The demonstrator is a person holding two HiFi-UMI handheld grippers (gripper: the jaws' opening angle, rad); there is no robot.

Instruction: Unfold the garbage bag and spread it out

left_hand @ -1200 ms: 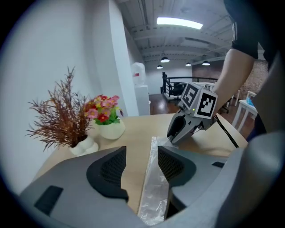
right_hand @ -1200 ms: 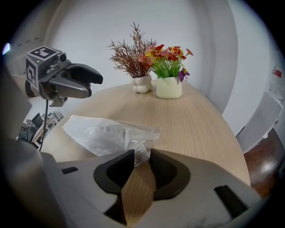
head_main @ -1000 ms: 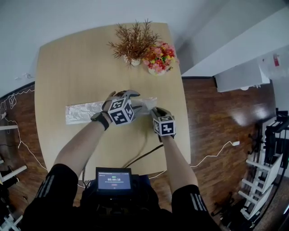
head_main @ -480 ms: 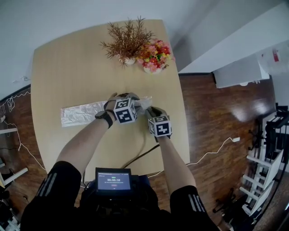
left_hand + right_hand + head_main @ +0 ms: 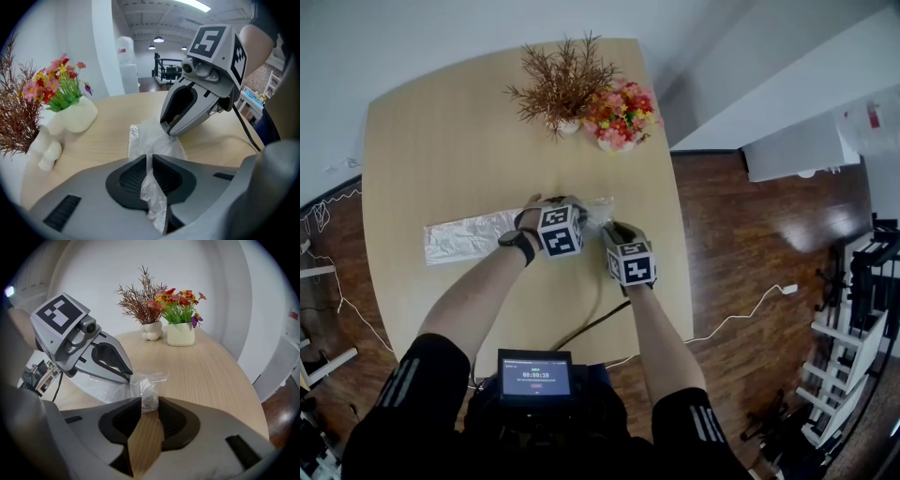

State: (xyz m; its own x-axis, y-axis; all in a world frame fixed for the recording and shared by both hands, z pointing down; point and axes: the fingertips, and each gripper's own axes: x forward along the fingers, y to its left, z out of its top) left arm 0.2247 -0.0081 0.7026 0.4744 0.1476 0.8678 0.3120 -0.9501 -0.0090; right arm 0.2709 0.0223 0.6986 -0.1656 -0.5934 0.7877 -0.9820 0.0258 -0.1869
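The garbage bag (image 5: 469, 236) is a long folded strip of clear plastic lying across the wooden table (image 5: 441, 141). Both grippers meet at its right end. My left gripper (image 5: 579, 208) points steeply down; its jaws have just been closing and now pinch a raised fold of the bag (image 5: 140, 138) between the pads (image 5: 161, 176). My right gripper (image 5: 607, 231) stands close beside it, shut on a bunched bit of the same end (image 5: 144, 397). In the right gripper view, the left gripper (image 5: 127, 378) touches the plastic just ahead of my right jaws.
A white vase of dried twigs (image 5: 562, 84) and a vase of coloured flowers (image 5: 621, 117) stand at the table's far right. A black cable (image 5: 598, 321) runs over the near edge. The table's right edge is a short way beyond the right gripper; below it is wood floor (image 5: 750, 234).
The left gripper has sunk onto the bag's right end and its jaws have closed on a fold of plastic. The right gripper has stayed where it was.
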